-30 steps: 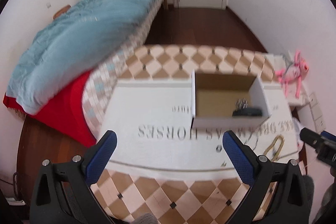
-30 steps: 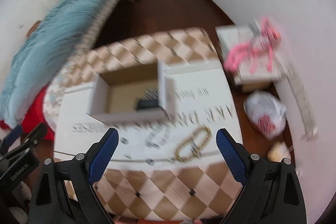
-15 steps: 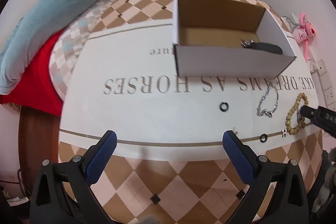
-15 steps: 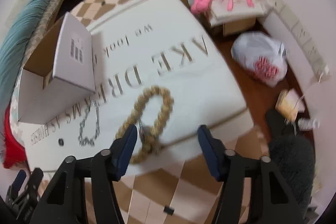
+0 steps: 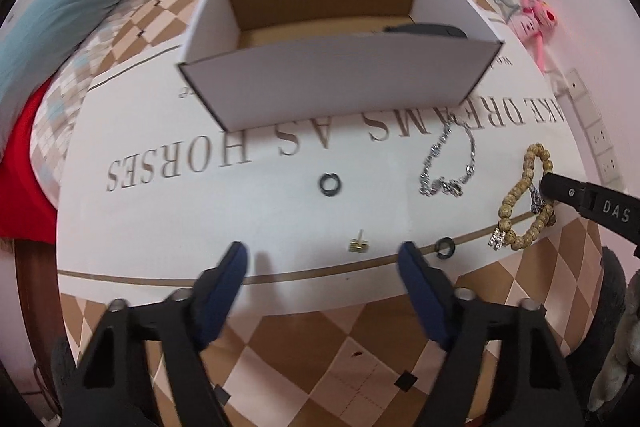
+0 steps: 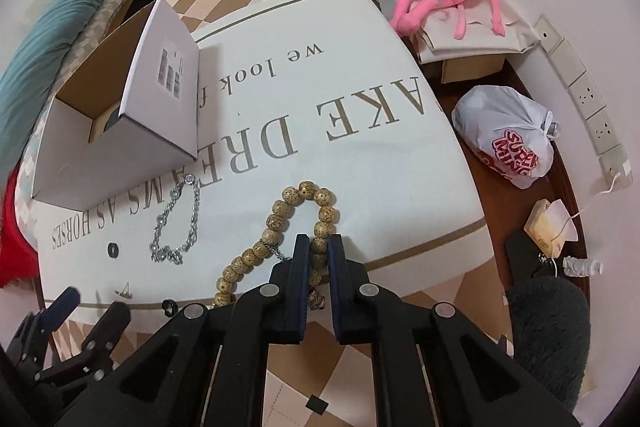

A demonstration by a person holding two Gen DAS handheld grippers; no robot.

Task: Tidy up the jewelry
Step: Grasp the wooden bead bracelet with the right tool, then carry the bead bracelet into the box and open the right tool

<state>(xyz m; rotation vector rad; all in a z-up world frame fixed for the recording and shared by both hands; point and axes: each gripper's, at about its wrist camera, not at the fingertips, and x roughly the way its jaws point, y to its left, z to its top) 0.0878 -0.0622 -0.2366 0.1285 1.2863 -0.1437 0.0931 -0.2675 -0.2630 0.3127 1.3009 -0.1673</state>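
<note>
Two grippers in play, and they're doing very different things. Right gripper (image 6: 318, 247) has its fingers pinched together on the wooden bead bracelet (image 6: 276, 219), grabbing the right-hand strand of the loop near the front edge of the white printed cloth (image 6: 400, 163). You can see the same grab from the left wrist view, where the black tip sits right on the bead bracelet (image 5: 528, 195). A little silver chain bit seems tangled in with the beads, can't tell what exactly.

Left gripper (image 5: 322, 259) is spread wide, holding nothing, hovering over the front edge of the cloth. A small gold earring stud (image 5: 358, 244) sits just ahead, between its fingers but not touching them.

Other stuff lying on the cloth: a silver chain bracelet (image 5: 450, 163) just left of the beads, one black ring (image 5: 330, 184) out in the middle, and another black ring (image 5: 445, 247) near the right finger of the left gripper. The open cardboard box (image 5: 336, 83) sits behind all that, with something dark inside at the right end.
</note>
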